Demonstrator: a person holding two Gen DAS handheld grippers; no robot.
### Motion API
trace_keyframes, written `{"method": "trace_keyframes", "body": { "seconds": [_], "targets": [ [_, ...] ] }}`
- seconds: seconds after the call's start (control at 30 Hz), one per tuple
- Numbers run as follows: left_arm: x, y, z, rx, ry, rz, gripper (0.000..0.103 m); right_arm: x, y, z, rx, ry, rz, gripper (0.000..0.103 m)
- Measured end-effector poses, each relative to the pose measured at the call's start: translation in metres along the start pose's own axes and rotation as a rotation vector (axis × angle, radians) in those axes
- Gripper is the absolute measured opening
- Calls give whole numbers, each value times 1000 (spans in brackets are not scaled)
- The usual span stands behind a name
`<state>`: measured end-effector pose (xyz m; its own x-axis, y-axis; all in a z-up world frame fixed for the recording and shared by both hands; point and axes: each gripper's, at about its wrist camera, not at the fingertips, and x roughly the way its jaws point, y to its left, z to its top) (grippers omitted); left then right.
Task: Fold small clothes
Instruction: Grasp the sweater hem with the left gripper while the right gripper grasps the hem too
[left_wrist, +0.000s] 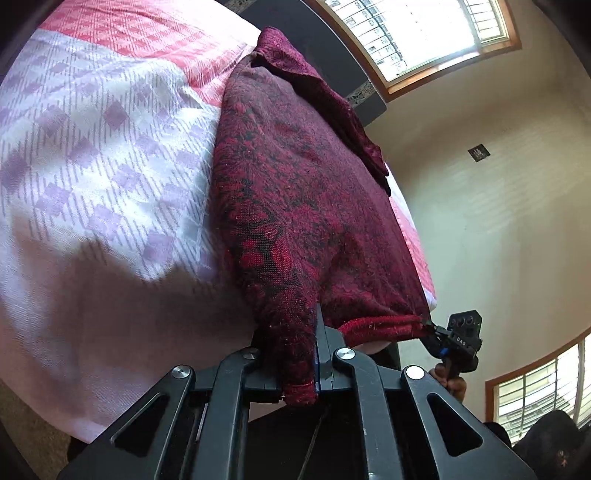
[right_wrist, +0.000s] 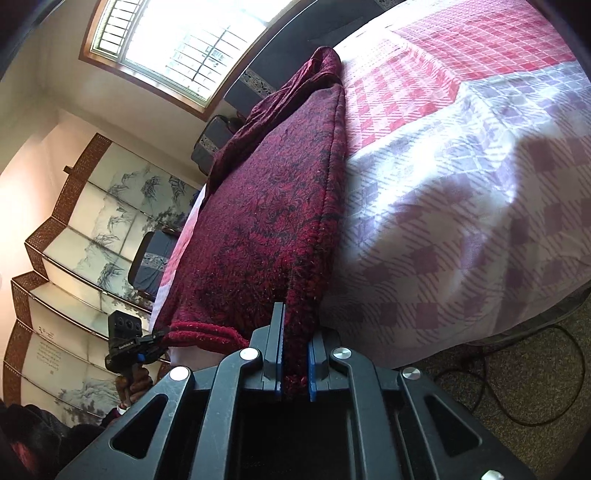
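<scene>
A dark red knitted garment (left_wrist: 303, 192) with a black pattern is stretched out over the bed (left_wrist: 92, 155). My left gripper (left_wrist: 299, 354) is shut on one corner of its near hem. My right gripper (right_wrist: 295, 354) is shut on the other hem corner, and it also shows at the right of the left wrist view (left_wrist: 432, 328). The hem hangs taut between the two grippers. The garment (right_wrist: 266, 206) runs away toward the headboard, where its far end is bunched. The left gripper shows in the right wrist view (right_wrist: 155, 338).
The bed has a lilac and pink checked cover (right_wrist: 461, 192) and a dark headboard (left_wrist: 314, 33). A folding screen (right_wrist: 85, 236) stands beside it. A black cable (right_wrist: 517, 373) lies on the carpet. Windows (left_wrist: 417, 33) are in the walls.
</scene>
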<state>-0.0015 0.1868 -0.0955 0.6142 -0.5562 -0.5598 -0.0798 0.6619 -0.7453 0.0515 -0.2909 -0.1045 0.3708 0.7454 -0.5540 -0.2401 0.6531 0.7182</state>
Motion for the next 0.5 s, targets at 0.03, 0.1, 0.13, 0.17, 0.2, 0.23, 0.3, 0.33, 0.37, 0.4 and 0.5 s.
{"method": "trace_keyframes", "body": {
  "seconds": [0.03, 0.1, 0.13, 0.17, 0.2, 0.23, 0.3, 0.33, 0.37, 0.4, 0.5],
  "targets": [
    [-6, -5, 2, 15, -19, -2, 11, -4, 0, 1, 10, -9, 11, 9],
    [-16, -17, 7, 54, -53, 8, 11, -10, 0, 3, 23, -20, 31, 9],
    [-19, -25, 10, 91, -70, 33, 11, -13, 0, 4, 27, -26, 37, 9],
    [-22, -33, 11, 131, -84, 53, 11, -16, 1, 5, 36, -35, 54, 9],
    [-24, -40, 13, 160, -97, 61, 11, -18, 2, 6, 44, -44, 78, 9],
    [-24, -45, 15, 179, -103, 69, 10, -21, 4, 8, 48, -55, 98, 9],
    [-24, -54, 17, 214, -114, 89, 10, -25, 9, 12, 51, -73, 130, 9],
    [-25, -58, 18, 235, -124, 99, 10, -27, 13, 14, 50, -83, 147, 9],
    [-26, -61, 19, 257, -133, 115, 10, -29, 16, 17, 47, -92, 157, 9],
    [-26, -64, 20, 279, -141, 130, 10, -31, 21, 21, 40, -98, 162, 9],
    [-25, -76, 24, 340, -166, 189, 10, -36, 32, 30, 19, -114, 177, 9]
  ]
}}
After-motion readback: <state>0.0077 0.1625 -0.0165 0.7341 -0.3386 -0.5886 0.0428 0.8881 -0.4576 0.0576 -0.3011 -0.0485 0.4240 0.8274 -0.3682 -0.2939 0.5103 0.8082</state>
